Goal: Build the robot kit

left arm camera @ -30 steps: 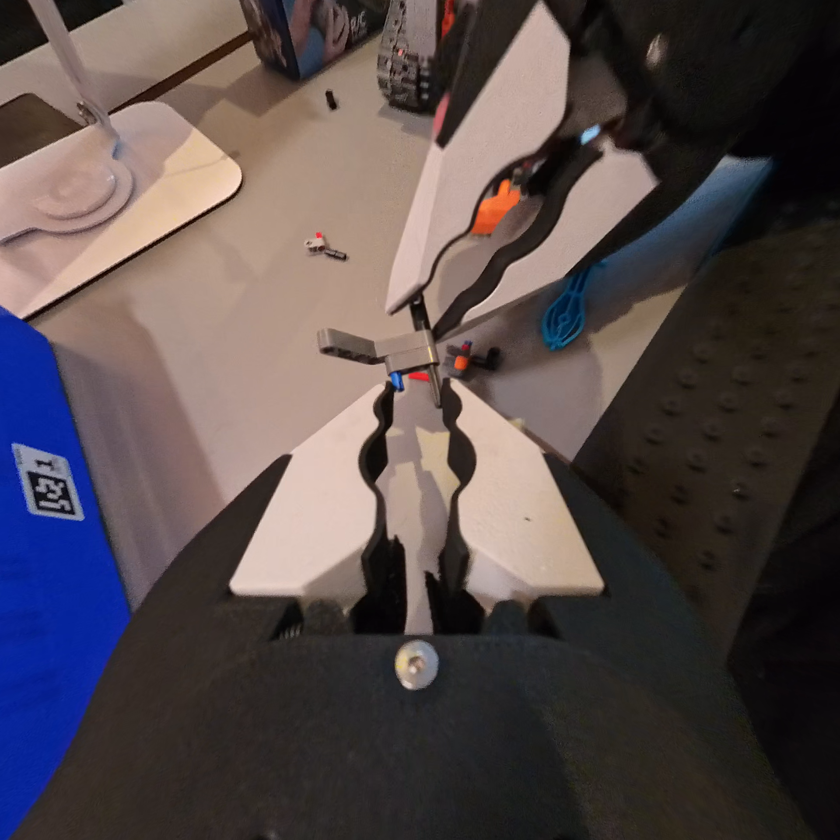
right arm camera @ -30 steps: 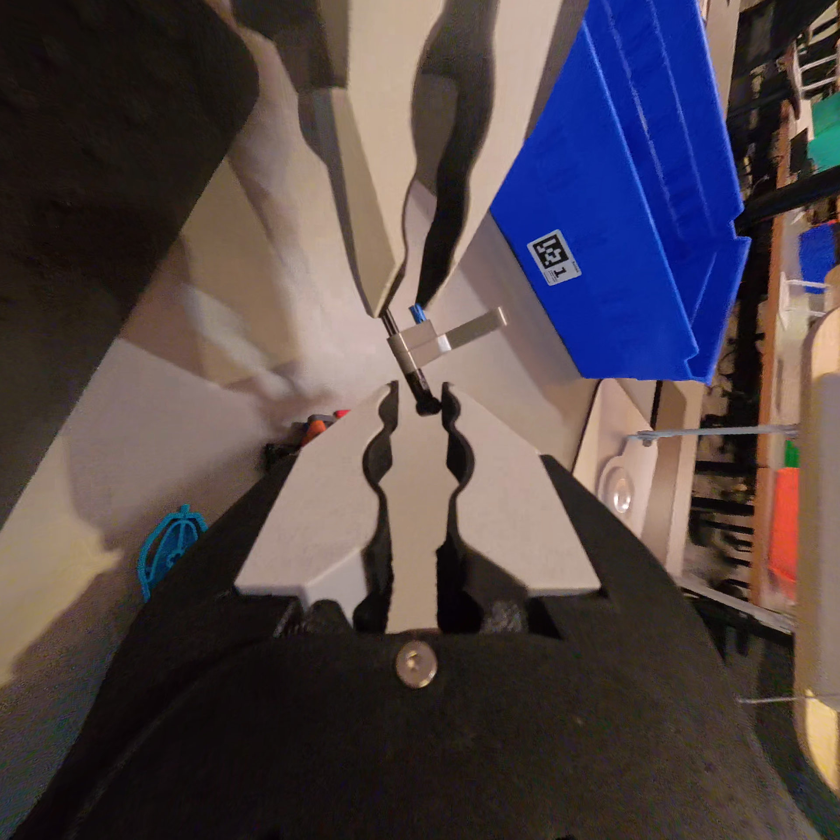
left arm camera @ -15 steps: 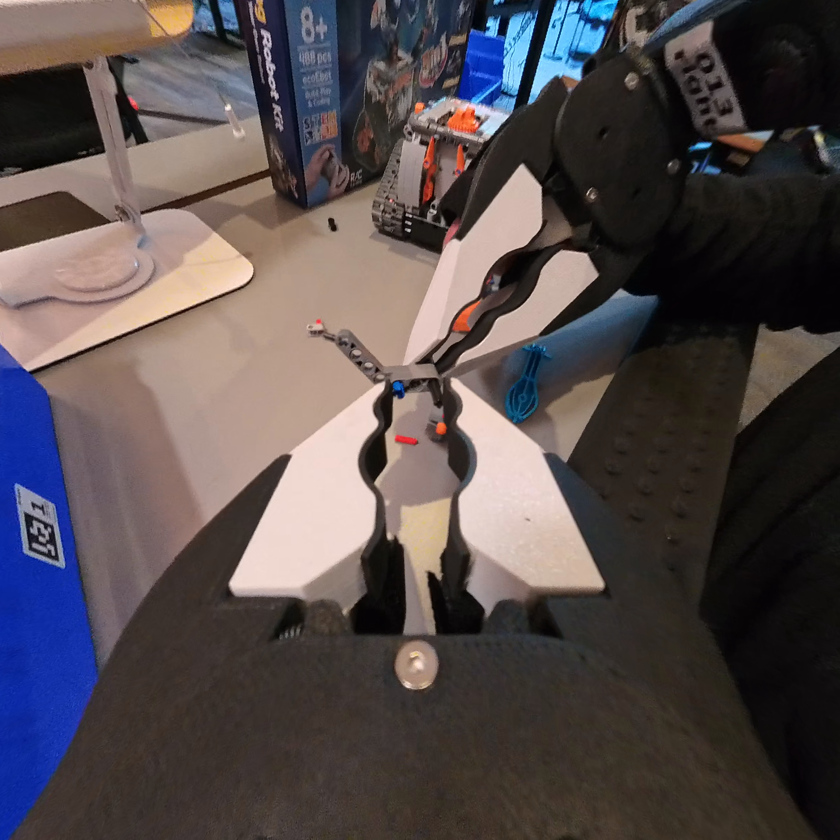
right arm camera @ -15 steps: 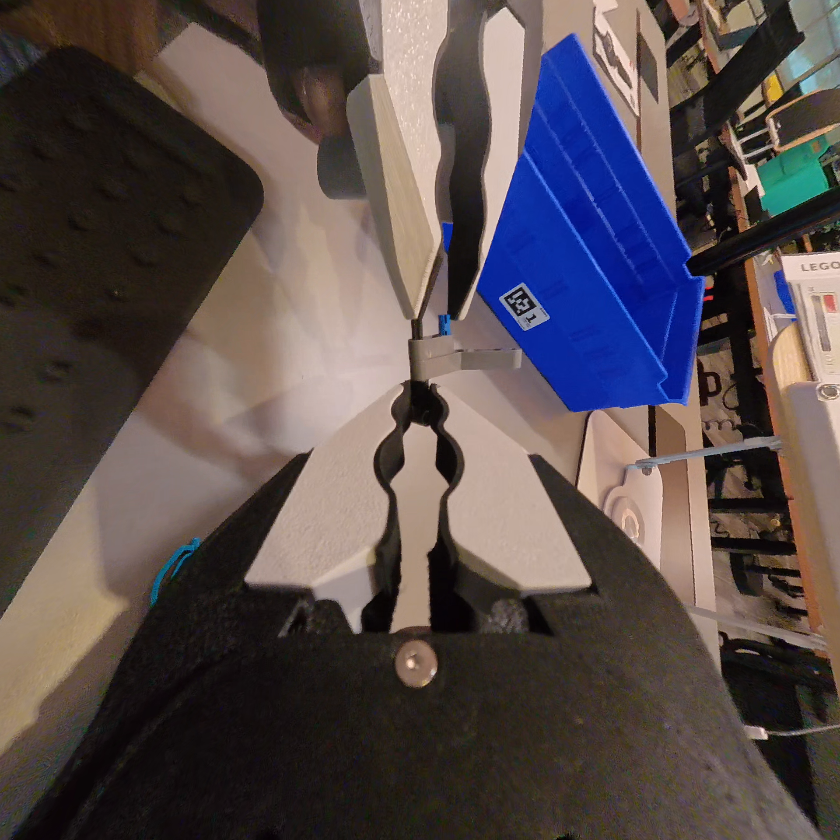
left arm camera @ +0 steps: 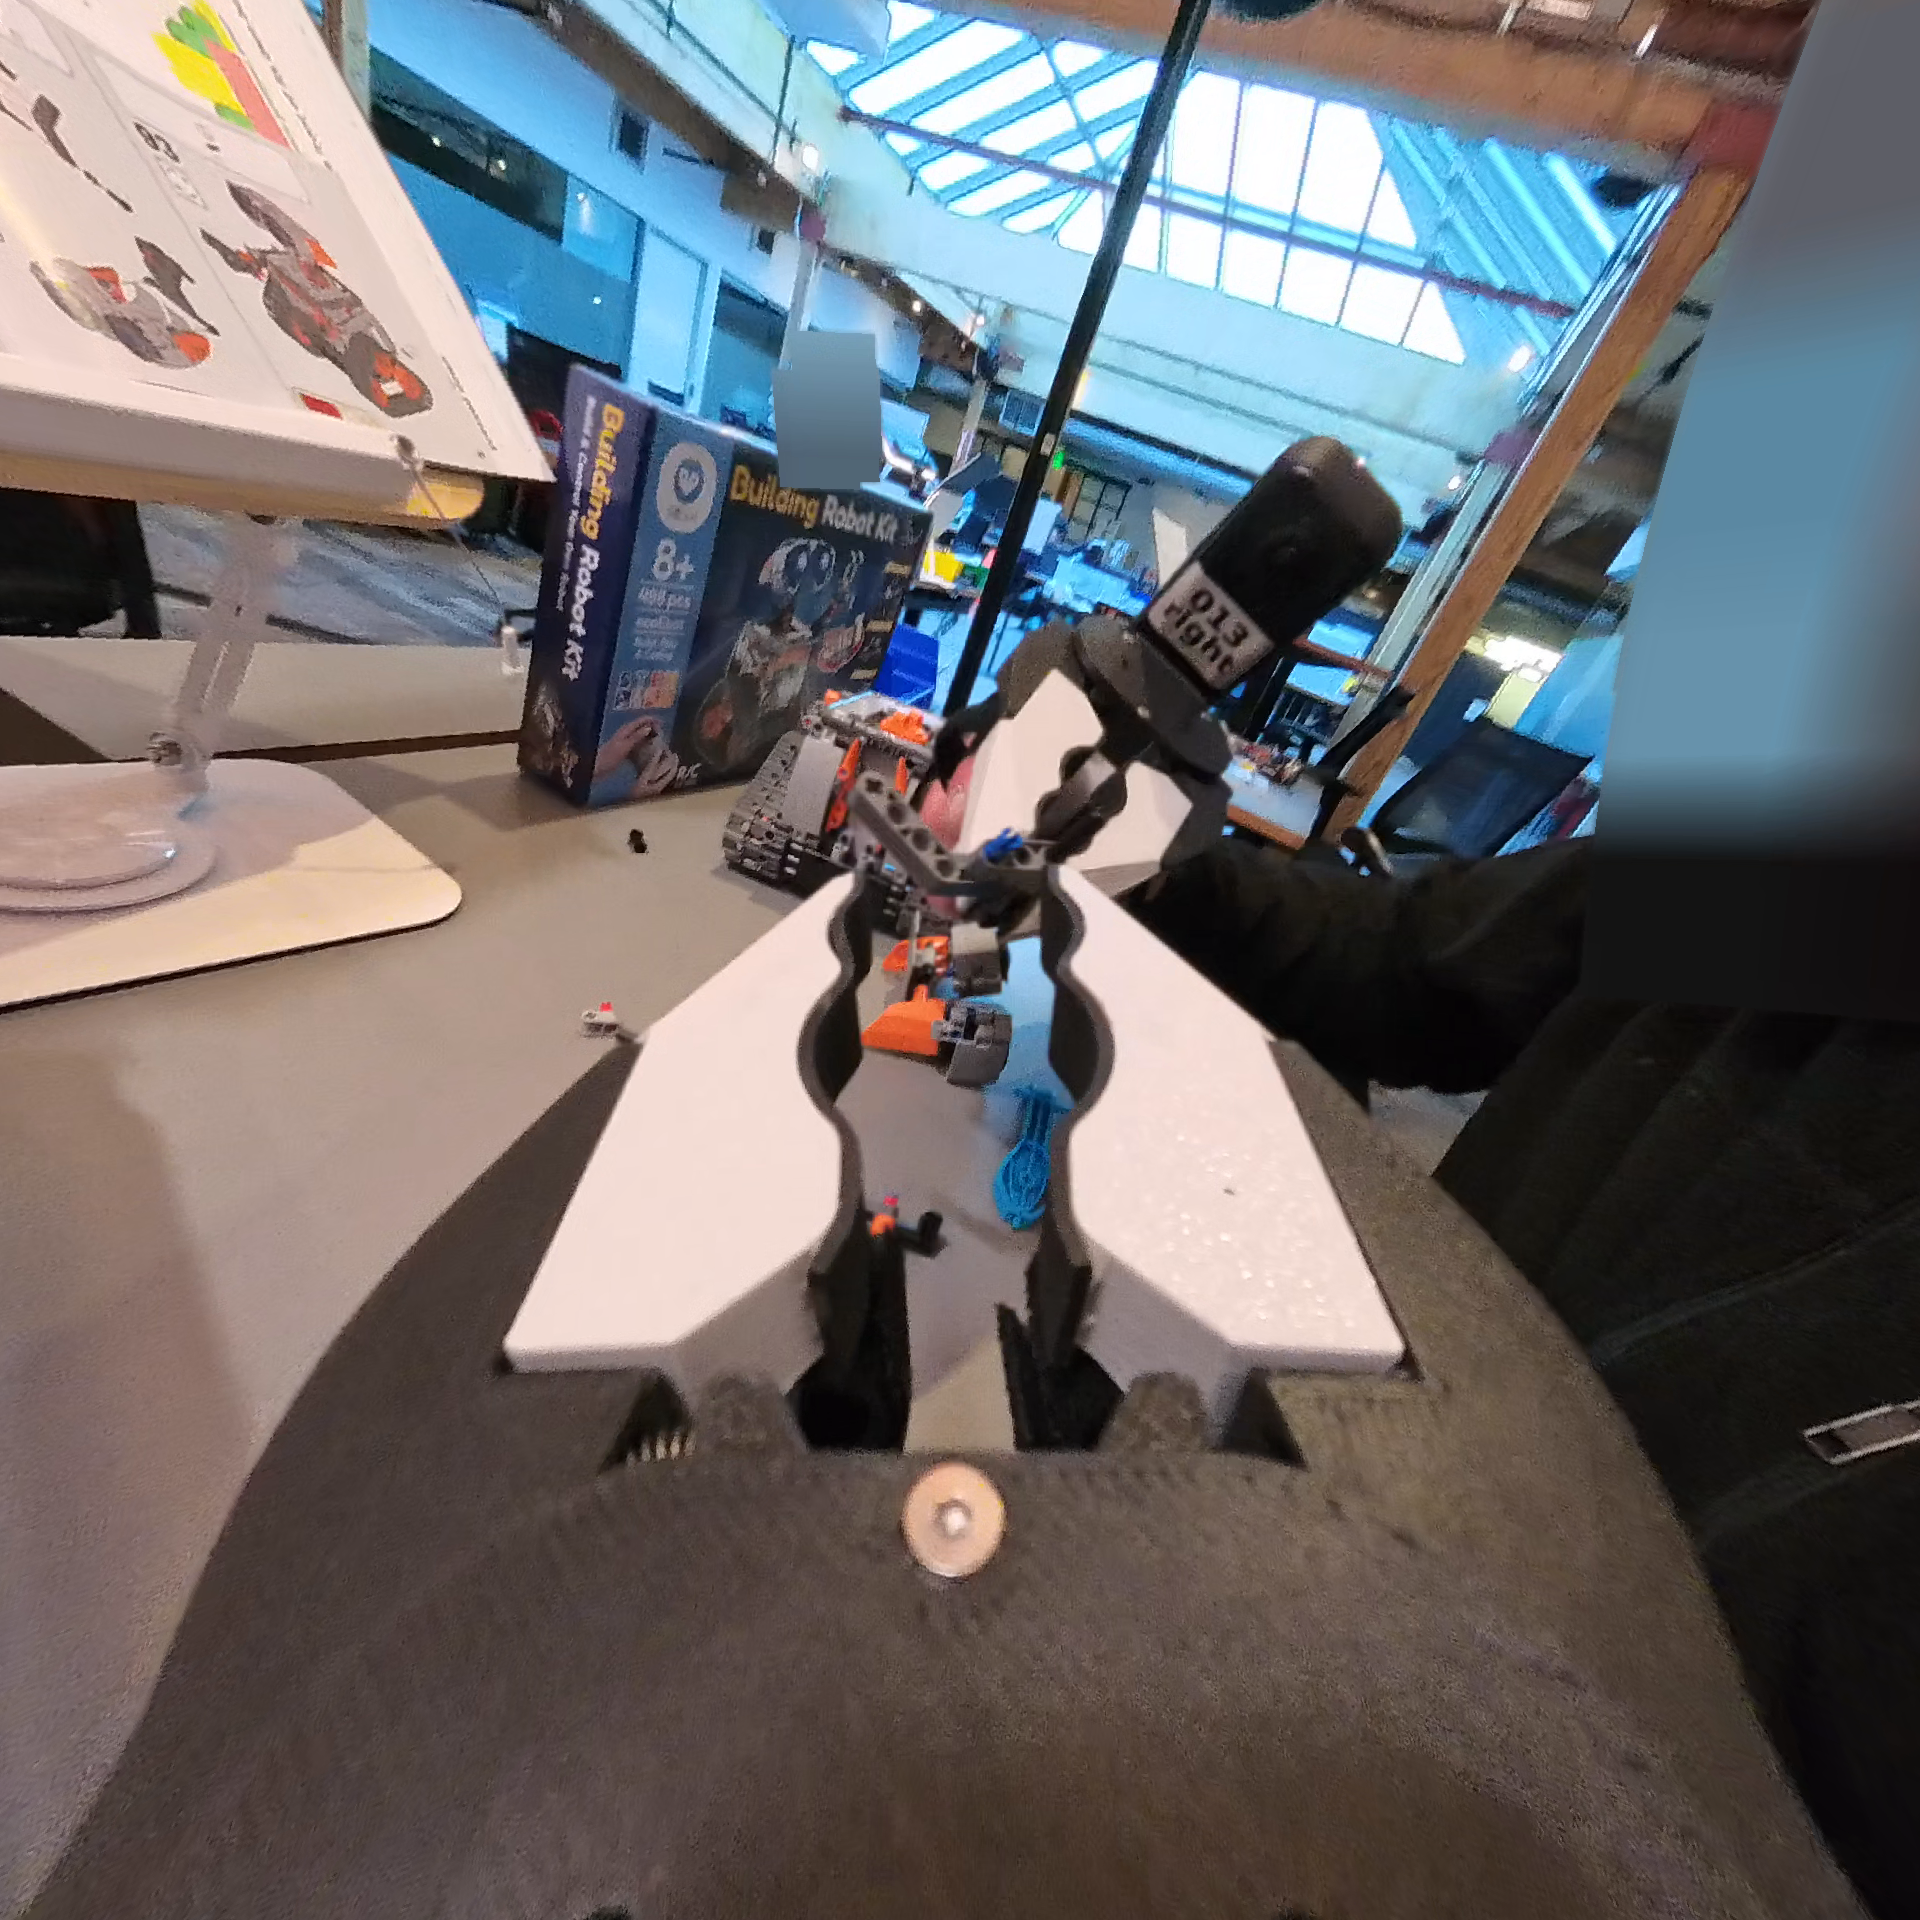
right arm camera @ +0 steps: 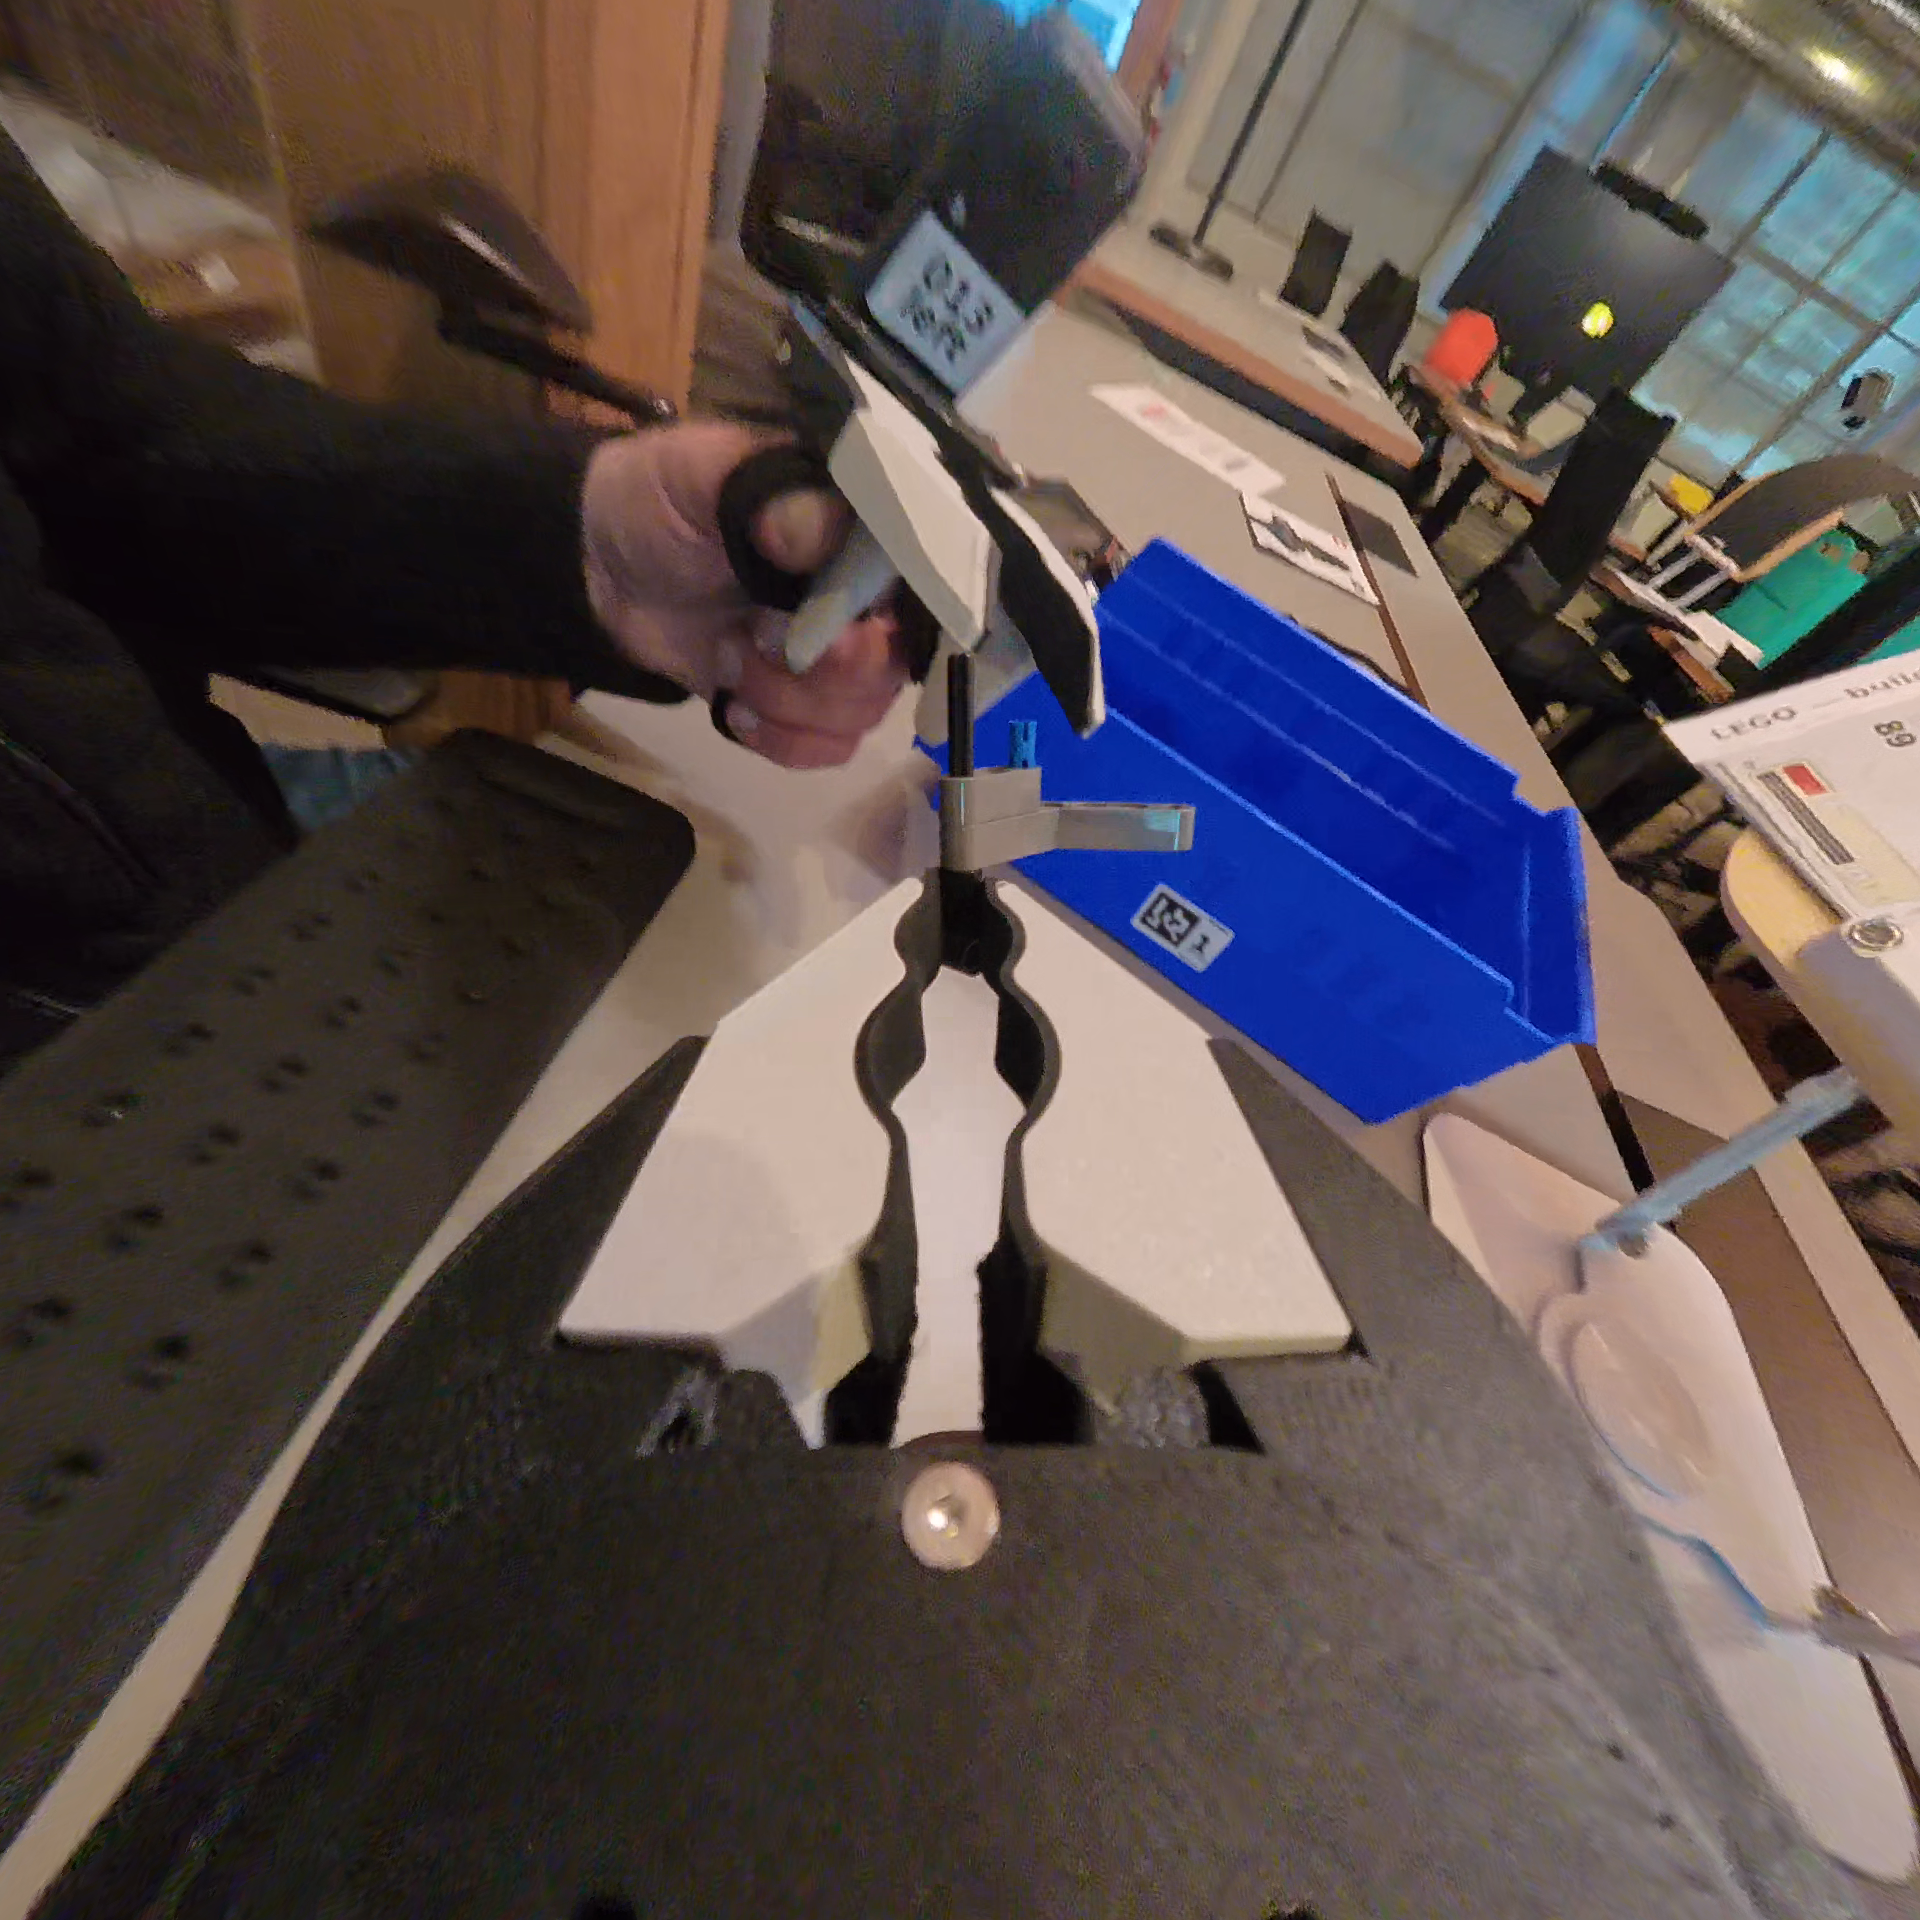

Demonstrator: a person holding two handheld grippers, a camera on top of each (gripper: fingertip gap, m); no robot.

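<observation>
A small grey angled beam (right arm camera: 1039,826) rides on a thin black axle (right arm camera: 958,727), with a blue pin (right arm camera: 1023,743) standing beside the axle. My right gripper (right arm camera: 958,909) is shut on the axle's lower end and holds the assembly upright in the air. My left gripper (right arm camera: 1013,675), held by a hand, hovers over the axle's top end with its fingers apart. In the left wrist view the beam (left arm camera: 909,836) sits between the tips of my left gripper (left arm camera: 951,888), and the right gripper (left arm camera: 1049,821) is just beyond.
A blue bin (right arm camera: 1299,831) lies behind the assembly and a black dimpled mat (right arm camera: 260,1039) is to the left. On the grey table are a kit box (left arm camera: 665,603), a tracked model (left arm camera: 800,800), an orange-grey part (left arm camera: 930,1023), a blue tool (left arm camera: 1023,1153) and a booklet stand (left arm camera: 208,873). My right fingertips sit around 5 centimeters from my left ones.
Both grippers have lifted and tilted up from the table, carrying the beam and axle into the air. The left gripper's tips stand slightly wider apart than before.
</observation>
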